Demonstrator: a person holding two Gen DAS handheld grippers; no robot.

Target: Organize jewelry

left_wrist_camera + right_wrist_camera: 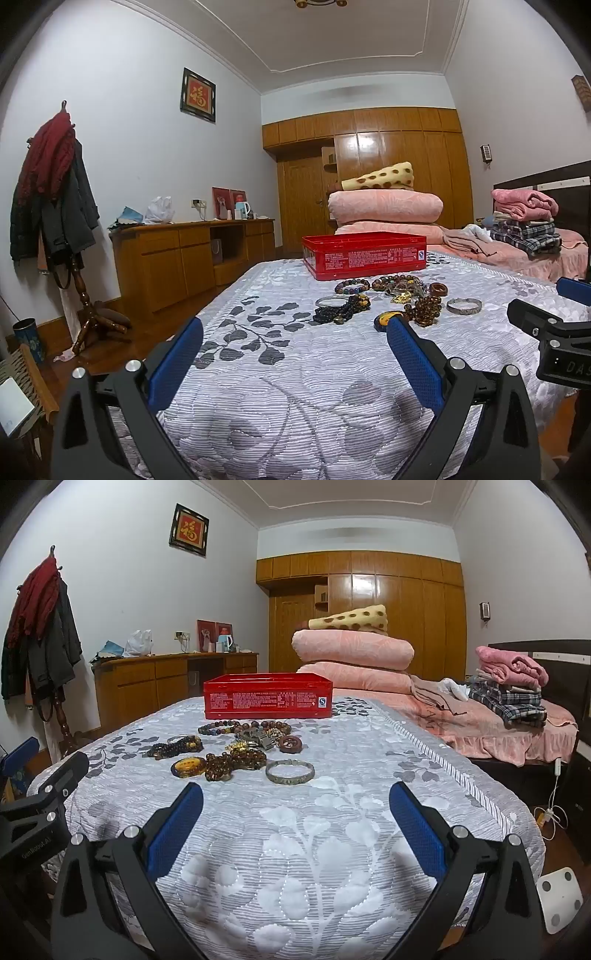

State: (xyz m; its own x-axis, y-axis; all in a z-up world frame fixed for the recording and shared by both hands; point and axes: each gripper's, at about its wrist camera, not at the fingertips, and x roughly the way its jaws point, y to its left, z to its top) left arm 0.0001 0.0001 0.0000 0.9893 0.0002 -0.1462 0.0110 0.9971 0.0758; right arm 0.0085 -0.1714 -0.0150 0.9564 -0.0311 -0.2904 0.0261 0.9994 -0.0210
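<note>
The left hand-held gripper (295, 354) hovers over the near end of the bed (295, 406), its blue pads spread wide with nothing between them. Ahead of it the jewelry lies loose on the quilt, just in front of the red tin (364, 253), which looks open at the top and is the likely place to put things.

Going left to right across the pile: a thin silver bangle (330, 301) touches a heap of dark beads (341, 312); an amber pendant (189, 766) lies beside a cluster of brown beads (236, 762); behind them is a tangle of bead bracelets (221, 725) and gold bits; a round wooden ring (289, 743) lies alone; and a wide silver bangle (290, 771) lies nearest the right hand-held gripper (295, 830), which is also wide open and empty.

The step in hand seems to be the first pick. Best to start with a piece that lies apart, such as the wide silver bangle, closing the pads across its rim rather than pressing down into the soft quilt. The tangled strands are better left until the loose pieces are cleared, or they may drag neighbours along.
</note>
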